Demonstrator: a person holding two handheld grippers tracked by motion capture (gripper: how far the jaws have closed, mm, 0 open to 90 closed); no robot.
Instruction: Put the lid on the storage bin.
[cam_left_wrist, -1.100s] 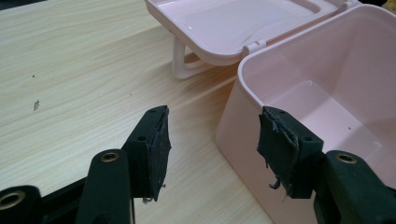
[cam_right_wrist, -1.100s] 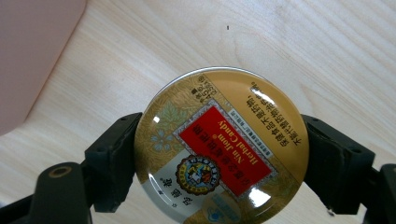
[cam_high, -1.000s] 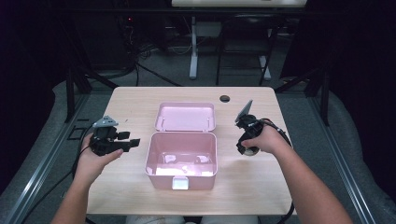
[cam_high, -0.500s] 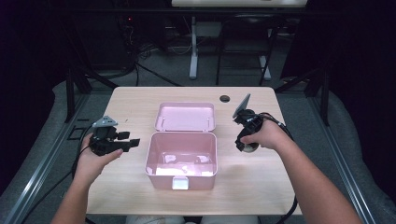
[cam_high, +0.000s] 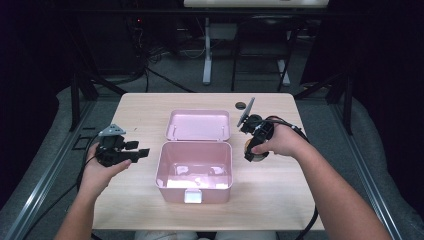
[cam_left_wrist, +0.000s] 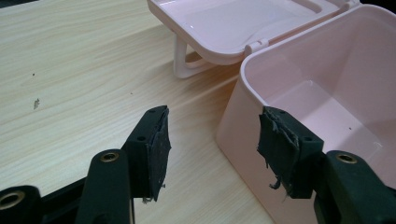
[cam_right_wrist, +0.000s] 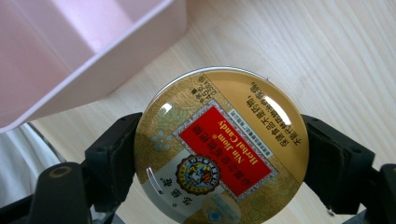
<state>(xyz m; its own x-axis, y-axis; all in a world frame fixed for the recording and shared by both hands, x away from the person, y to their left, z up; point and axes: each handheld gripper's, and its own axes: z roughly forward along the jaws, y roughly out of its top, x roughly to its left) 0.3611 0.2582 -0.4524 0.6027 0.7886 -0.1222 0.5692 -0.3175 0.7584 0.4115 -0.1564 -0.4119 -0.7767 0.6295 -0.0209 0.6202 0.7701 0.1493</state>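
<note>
My right gripper (cam_right_wrist: 219, 163) clamps a round gold candy tin (cam_right_wrist: 220, 147) by its rim, one jaw on either side, lid facing the camera so the label reads clearly: "Nin Jiom Herbal Candy" on a red panel, Chinese script along the edge. The tin sits just beside the open pink box (cam_high: 195, 170), presumably for placing inside. My left gripper (cam_left_wrist: 212, 140) stands open and empty, jaws astride the near box corner without touching, likely ready to steady it.
</note>
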